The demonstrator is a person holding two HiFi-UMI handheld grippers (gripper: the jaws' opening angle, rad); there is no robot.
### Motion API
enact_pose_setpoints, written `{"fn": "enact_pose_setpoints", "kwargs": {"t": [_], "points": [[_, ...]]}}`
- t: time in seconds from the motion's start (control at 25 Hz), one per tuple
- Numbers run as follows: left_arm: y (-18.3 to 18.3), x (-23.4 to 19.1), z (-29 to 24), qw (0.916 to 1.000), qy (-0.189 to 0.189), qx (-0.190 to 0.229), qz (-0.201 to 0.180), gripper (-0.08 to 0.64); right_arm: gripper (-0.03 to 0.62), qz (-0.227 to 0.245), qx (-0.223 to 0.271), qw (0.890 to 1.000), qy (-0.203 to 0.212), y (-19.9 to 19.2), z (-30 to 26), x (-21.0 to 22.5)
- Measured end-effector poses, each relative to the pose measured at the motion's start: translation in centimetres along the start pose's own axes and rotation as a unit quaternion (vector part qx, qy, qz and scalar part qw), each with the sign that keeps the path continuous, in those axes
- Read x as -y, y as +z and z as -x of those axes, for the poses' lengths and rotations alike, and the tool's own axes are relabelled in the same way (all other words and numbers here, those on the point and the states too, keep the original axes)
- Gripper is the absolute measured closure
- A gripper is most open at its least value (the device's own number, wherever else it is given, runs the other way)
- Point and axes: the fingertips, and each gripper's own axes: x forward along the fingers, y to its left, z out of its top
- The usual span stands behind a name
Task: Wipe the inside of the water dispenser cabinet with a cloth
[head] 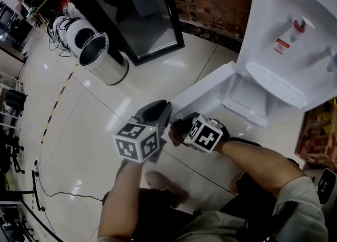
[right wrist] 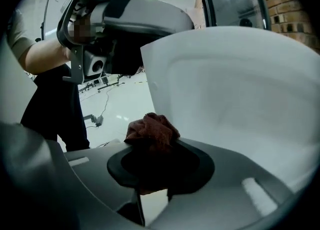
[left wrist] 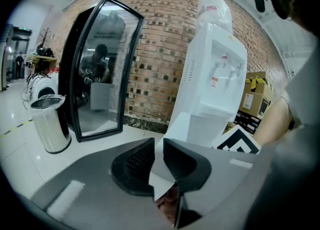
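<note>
Left gripper (left wrist: 159,144): you had it pressed shut on the thin edge of the door (head: 205,85), which stood swung out.
Right gripper (right wrist: 161,149): you had it pinching the cloth (right wrist: 151,130) just beside the door's inner face, not yet inside the cabinet (head: 246,92).
Risk, door: a sideways tug could have slipped that thin edge free, letting the door swing onto your other arm.
Risk, wipe: little cloth poked past the jaws, so bare tips might have scraped the walls.
Cloth: dark reddish-brown, crumpled into a wad.
Cabinet: white, open, low in the dispenser (head: 284,35).
</note>
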Motion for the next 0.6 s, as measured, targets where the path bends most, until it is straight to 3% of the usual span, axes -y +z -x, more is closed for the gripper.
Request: {"fn": "enact_pose_setpoints", "kwargs": {"t": [0.24, 0.6], "points": [[0.8, -1.4, -0.2, 0.9997, 0.017, 0.01, 0.01, 0.529, 0.474, 0.002, -0.007, 1.0, -0.024, 0.8, -1.2, 1.0], [1.4, -2.3, -0.9, 0.9994, 0.026, 0.015, 0.017, 0.531, 0.476, -0.004, -0.009, 1.0, -0.017, 1.5, -1.6, 2.0]]}}
